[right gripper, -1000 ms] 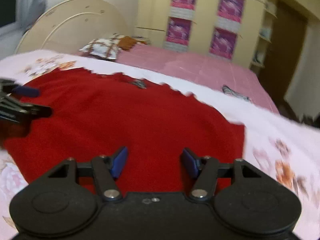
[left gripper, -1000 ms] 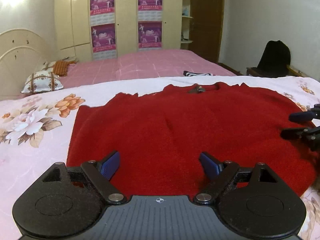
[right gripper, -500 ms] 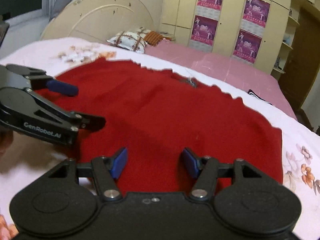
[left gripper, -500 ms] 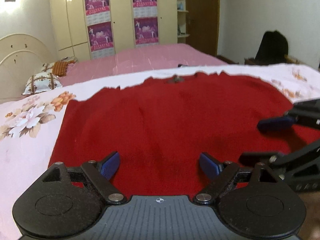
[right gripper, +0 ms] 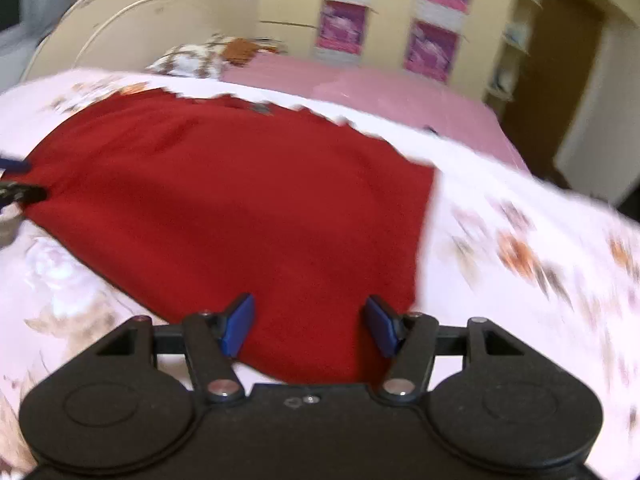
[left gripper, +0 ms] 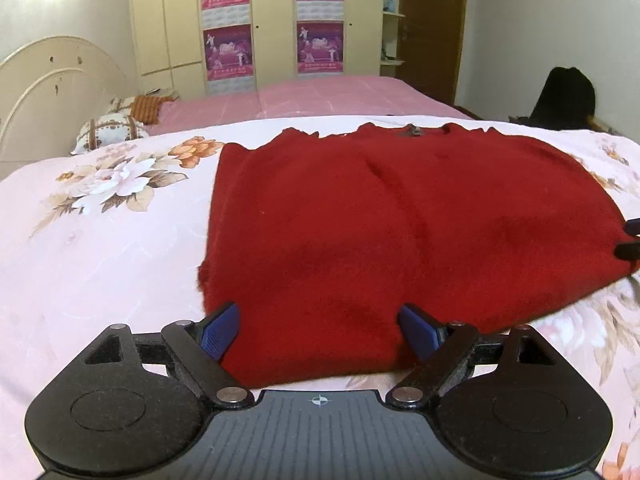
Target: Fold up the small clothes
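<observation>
Bedroom around you: a floral quilt (left gripper: 100, 232) covers the near bed, a pink bed (left gripper: 320, 96) lies beyond it, and cream wardrobe doors with purple posters (left gripper: 228, 52) fill the far wall. Your red sweater (left gripper: 400, 232) lies flat on the quilt, neckline away from you and hem toward you, already narrowed into a rough rectangle with no sleeve showing. Half a second ago your two tools were crowded together over the middle of the cloth; now you have pulled them apart to opposite ends of the near hem. Your left gripper (left gripper: 320, 332) sits low at the near left corner, its blue pads spread wide with the hem lying between them but not pinched. Your right gripper (right gripper: 306, 326) is likewise spread and empty at the near right corner, and the smear across its view says that hand is still travelling. From the left wrist you only catch the right tool's dark tips at the frame edge, at the sweater's right side. That spread reads as the set-up for the next fold: each hand lined up on a hem corner, ready to carry the bottom edge up toward the collar. Before you close, let the right hand settle, and get each lower finger under every layer, since thick knit tends to slip or drag a single layer and leave the fold crooked.
</observation>
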A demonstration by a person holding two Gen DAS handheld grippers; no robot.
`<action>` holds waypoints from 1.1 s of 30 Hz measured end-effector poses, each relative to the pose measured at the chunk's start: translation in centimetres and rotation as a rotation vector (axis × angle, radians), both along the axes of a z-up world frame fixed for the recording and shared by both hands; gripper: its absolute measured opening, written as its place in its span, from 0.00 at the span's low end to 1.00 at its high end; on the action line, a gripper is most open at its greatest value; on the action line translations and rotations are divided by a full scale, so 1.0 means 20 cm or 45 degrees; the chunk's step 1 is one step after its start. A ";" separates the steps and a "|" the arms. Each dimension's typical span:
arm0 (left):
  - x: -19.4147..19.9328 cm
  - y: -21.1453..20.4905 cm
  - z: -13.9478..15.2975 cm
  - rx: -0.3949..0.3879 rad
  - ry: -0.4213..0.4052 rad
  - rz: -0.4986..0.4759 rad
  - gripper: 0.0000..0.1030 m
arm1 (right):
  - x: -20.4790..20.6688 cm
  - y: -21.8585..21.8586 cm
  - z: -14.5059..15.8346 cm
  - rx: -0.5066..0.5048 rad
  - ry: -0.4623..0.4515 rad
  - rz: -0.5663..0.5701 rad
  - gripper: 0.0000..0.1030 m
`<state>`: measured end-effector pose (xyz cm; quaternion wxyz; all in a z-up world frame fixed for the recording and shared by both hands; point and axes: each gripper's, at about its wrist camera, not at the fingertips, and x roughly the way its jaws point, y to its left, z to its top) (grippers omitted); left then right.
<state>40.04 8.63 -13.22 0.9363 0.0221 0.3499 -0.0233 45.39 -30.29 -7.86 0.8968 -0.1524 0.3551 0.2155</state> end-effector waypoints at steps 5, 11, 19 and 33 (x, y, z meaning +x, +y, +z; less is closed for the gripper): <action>0.02 -0.07 0.09 -0.075 -0.044 0.034 0.84 | -0.06 0.05 0.06 0.031 -0.070 -0.010 0.56; 0.09 -0.37 0.08 -0.096 -0.046 -0.096 0.84 | -0.11 0.32 0.06 0.095 -0.084 0.090 0.56; 0.01 -0.17 -0.01 -0.024 0.020 -0.042 0.84 | -0.09 0.24 -0.04 0.008 -0.040 0.036 0.57; 0.24 -0.13 0.13 -0.073 -0.085 -0.033 0.84 | 0.03 0.20 0.09 0.109 -0.131 -0.023 0.57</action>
